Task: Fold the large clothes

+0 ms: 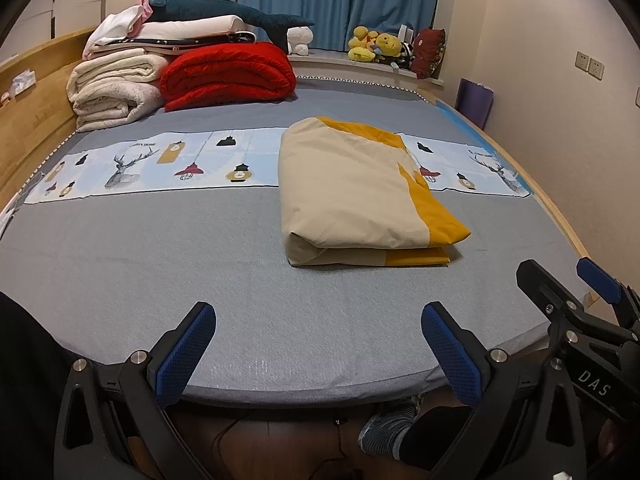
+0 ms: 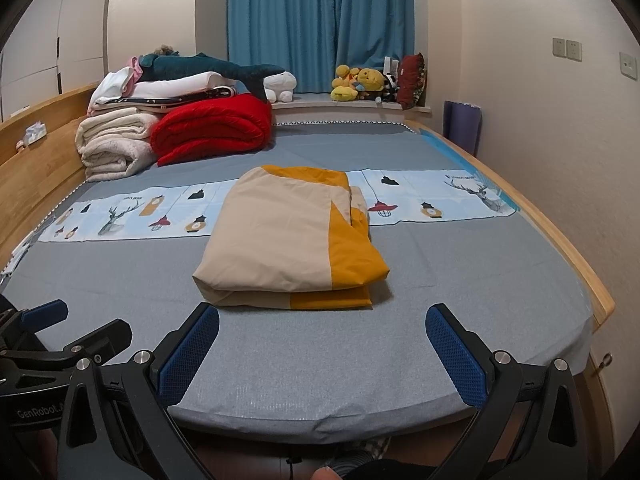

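Observation:
A beige and yellow cloth [image 1: 356, 196] lies folded into a thick rectangle on the grey bed [image 1: 160, 272]; it also shows in the right wrist view [image 2: 292, 240]. My left gripper [image 1: 318, 322] is open and empty above the bed's near edge, short of the cloth and to its left. My right gripper [image 2: 322, 322] is open and empty, just in front of the cloth's near fold. The right gripper also shows at the right edge of the left wrist view [image 1: 568, 280], and the left gripper at the left edge of the right wrist view [image 2: 80, 320].
Folded white blankets [image 1: 116, 88] and a red quilt [image 1: 228, 74] are stacked at the far left by the wooden headboard [image 1: 28, 132]. A printed strip [image 1: 152, 164] crosses the bed. Plush toys [image 1: 376, 46] sit on the window ledge. A wall runs along the right.

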{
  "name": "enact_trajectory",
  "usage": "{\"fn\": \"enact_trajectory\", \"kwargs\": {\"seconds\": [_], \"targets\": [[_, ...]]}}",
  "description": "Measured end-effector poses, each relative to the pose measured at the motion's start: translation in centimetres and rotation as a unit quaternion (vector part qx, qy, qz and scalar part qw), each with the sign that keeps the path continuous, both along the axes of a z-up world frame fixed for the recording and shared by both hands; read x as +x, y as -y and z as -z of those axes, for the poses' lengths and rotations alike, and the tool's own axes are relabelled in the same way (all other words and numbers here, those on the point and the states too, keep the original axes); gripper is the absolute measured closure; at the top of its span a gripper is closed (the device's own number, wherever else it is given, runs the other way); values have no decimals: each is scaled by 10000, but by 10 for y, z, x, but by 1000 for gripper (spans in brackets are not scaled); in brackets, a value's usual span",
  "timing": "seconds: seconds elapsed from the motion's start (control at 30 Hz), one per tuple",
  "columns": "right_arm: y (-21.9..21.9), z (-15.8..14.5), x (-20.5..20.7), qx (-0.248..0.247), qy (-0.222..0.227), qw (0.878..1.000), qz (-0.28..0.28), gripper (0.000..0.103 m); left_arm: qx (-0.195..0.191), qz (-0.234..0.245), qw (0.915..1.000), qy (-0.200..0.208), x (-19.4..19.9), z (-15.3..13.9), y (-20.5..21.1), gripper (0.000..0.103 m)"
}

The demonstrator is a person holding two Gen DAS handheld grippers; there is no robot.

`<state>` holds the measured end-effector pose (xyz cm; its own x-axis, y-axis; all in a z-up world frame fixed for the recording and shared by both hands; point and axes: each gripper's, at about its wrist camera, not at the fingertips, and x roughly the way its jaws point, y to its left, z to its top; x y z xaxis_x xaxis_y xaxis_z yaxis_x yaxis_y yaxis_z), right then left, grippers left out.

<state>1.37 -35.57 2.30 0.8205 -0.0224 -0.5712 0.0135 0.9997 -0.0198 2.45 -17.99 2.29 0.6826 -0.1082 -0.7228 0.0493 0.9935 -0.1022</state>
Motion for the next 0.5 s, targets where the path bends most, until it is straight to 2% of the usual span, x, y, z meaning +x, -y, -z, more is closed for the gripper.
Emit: {"fn": "enact_trajectory", "kwargs": {"seconds": [0.5], "targets": [[-2, -1, 0, -5, 4, 10000, 13, 0, -36, -19, 10000, -10, -1, 1, -1, 1]]}}
